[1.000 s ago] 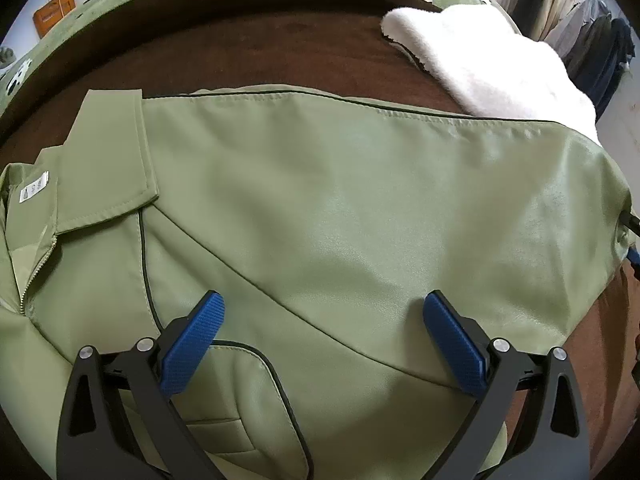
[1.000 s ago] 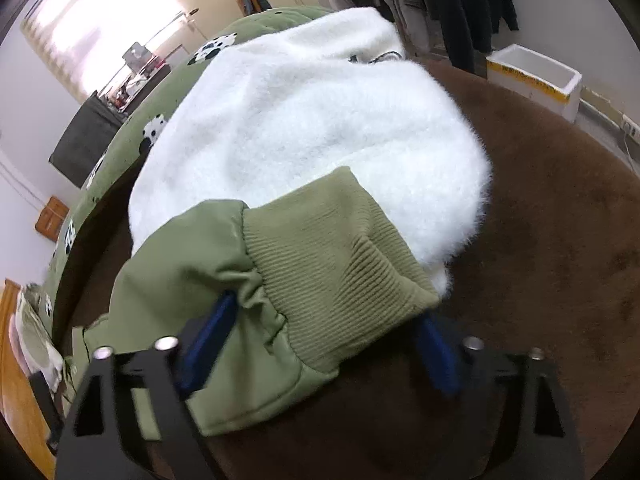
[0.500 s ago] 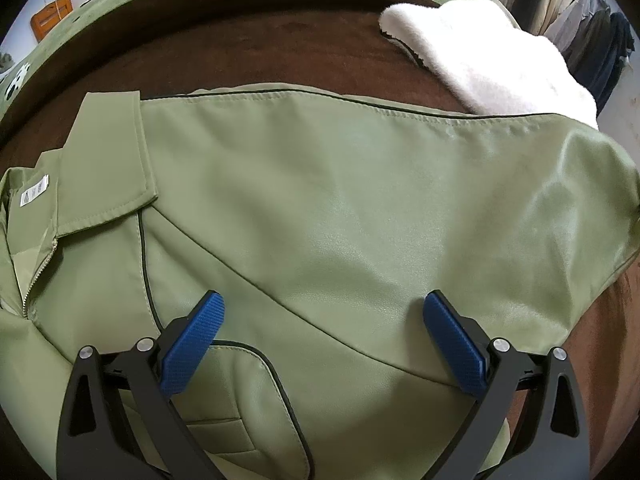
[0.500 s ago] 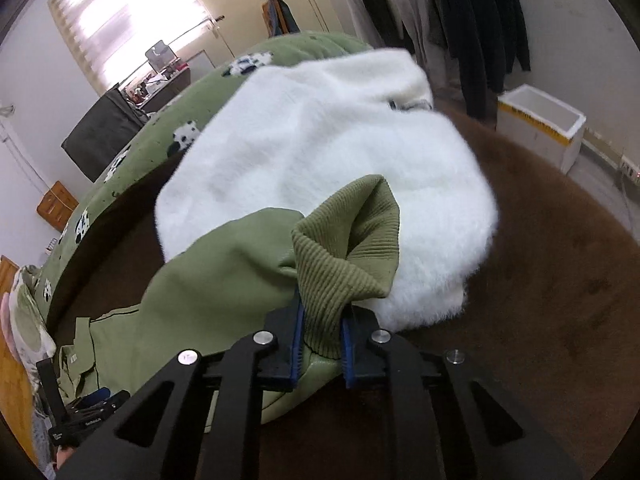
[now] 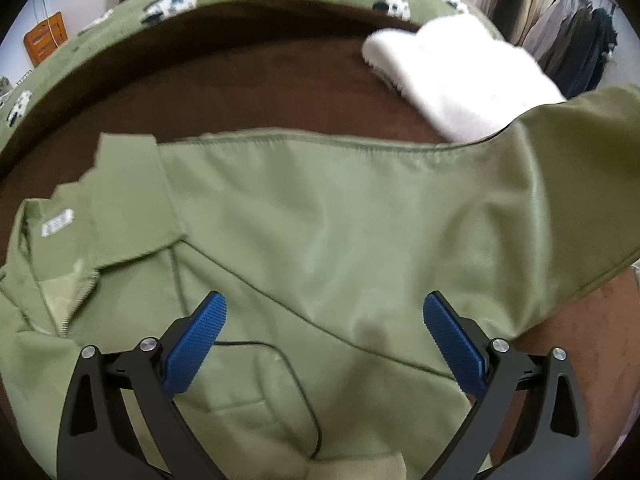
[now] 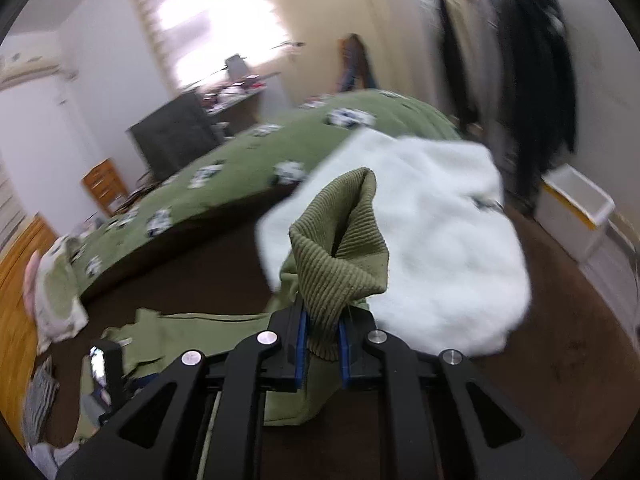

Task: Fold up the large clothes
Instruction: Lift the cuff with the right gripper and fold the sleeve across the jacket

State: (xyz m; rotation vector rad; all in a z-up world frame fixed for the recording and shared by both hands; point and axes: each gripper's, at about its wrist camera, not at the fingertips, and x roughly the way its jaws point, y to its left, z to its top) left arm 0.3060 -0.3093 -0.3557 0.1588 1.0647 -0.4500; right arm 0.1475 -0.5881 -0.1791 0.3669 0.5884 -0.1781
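In the left wrist view, the left gripper [image 5: 322, 336] hangs over an olive green jacket [image 5: 320, 220] that lies spread on a dark brown blanket [image 5: 240, 76]; its blue pads [image 5: 196, 344] stand wide apart with nothing between them, released above the chest area near a dark-piped pocket outline. The jacket's collar [image 5: 132, 196], with a small white label [image 5: 58, 222] beside it, lies at the left, and the zipper runs down below it. The jacket's sleeve [image 5: 568, 168] rises off the blanket toward the right edge of the frame, passing in front of a folded white fleece garment [image 5: 456, 76]. Dark clothes hang on a rack [image 5: 560, 28] at the upper right. In the right wrist view, the right gripper [image 6: 322, 344] is clenched on the sleeve's ribbed cuff [image 6: 340, 252], the blue pads pressing the knit from both sides while the cuff stands up above them in a peaked fold. Behind the cuff sits the white fleece garment [image 6: 440, 248], and beyond it a green bedspread with black and white patches [image 6: 260, 160]. The body of the jacket [image 6: 192, 328] lies low at the left on the brown blanket [image 6: 560, 340]. A white box [image 6: 576, 204] stands on the floor at the right.
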